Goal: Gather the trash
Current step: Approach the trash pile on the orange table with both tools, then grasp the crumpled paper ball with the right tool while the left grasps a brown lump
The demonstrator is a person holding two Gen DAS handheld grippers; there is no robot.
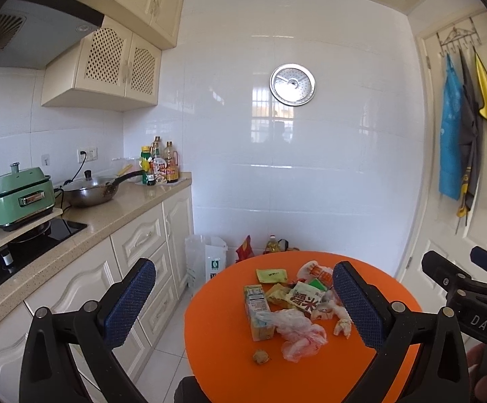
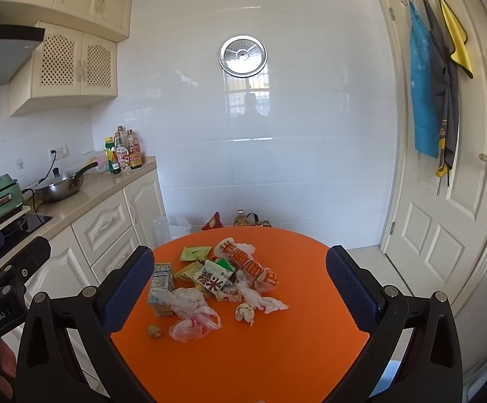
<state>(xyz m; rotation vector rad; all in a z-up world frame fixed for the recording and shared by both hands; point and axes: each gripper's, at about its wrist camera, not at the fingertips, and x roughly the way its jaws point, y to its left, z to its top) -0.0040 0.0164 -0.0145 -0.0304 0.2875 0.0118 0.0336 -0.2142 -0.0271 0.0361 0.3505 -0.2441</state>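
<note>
A pile of trash lies on a round orange table (image 1: 230,366) (image 2: 277,352). It holds a drink carton (image 1: 258,312) (image 2: 161,288), a crumpled clear plastic bag (image 1: 298,332) (image 2: 193,319), green and yellow snack wrappers (image 1: 271,275) (image 2: 194,253), a white bag with orange print (image 2: 248,262), crumpled tissues (image 2: 245,312) and a small brown scrap (image 1: 260,357) (image 2: 154,330). My left gripper (image 1: 243,299) hovers open above the near left of the pile. Over the table's near side my right gripper (image 2: 240,288) is open too, empty.
A kitchen counter (image 1: 115,208) runs along the left with a green cooker (image 1: 19,196), a wok (image 1: 90,189) and sauce bottles (image 1: 161,164). A white bin (image 1: 206,263) and bags stand on the floor behind the table. A white door (image 2: 445,168) with hanging cloths is at right.
</note>
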